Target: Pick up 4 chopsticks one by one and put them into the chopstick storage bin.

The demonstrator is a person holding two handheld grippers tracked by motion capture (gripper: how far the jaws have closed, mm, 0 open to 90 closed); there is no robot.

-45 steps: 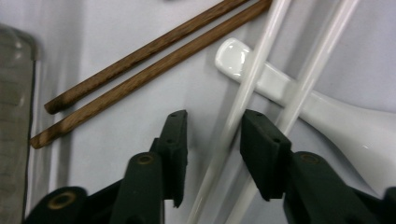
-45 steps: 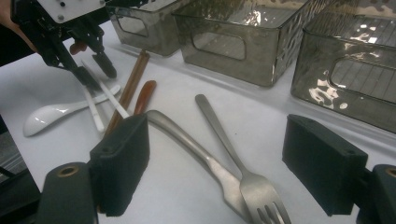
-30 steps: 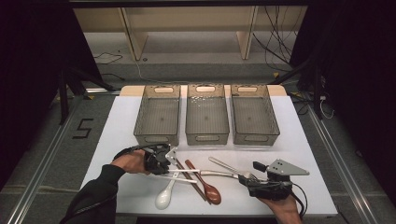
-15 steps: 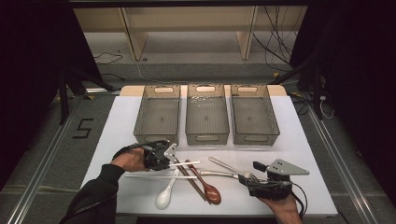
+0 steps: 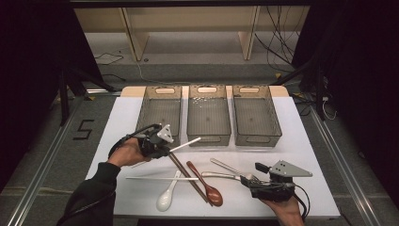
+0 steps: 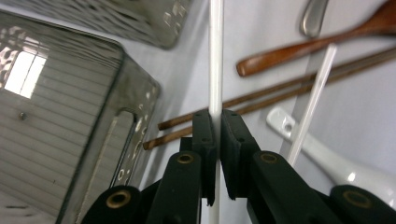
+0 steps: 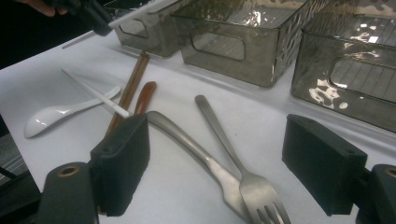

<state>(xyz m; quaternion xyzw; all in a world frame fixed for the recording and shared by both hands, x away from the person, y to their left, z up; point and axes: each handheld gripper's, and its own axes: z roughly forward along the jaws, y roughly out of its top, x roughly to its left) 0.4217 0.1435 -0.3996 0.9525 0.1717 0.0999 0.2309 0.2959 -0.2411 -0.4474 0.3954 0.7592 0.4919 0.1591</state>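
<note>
My left gripper (image 5: 162, 147) is shut on a white chopstick (image 5: 188, 142) and holds it off the table, just in front of the left grey bin (image 5: 159, 113). In the left gripper view the white chopstick (image 6: 215, 56) runs straight up from between the pads of the left gripper (image 6: 216, 126). A second white chopstick (image 5: 162, 178) lies flat on the white table. My right gripper (image 5: 249, 181) rests open at the front right. Its jaws (image 7: 217, 163) stand wide apart around the tine end of a metal fork (image 7: 224, 140) and a second metal utensil (image 7: 187, 144).
A pair of brown chopsticks (image 5: 188, 176), a brown wooden spoon (image 5: 207, 186) and a white ceramic spoon (image 5: 167, 197) lie at the table's front centre. The middle bin (image 5: 208, 115) and the right bin (image 5: 256, 115) stand in a row behind them.
My left gripper has risen and moved back toward the left bin with the white chopstick held in it. The right gripper has stayed still.
</note>
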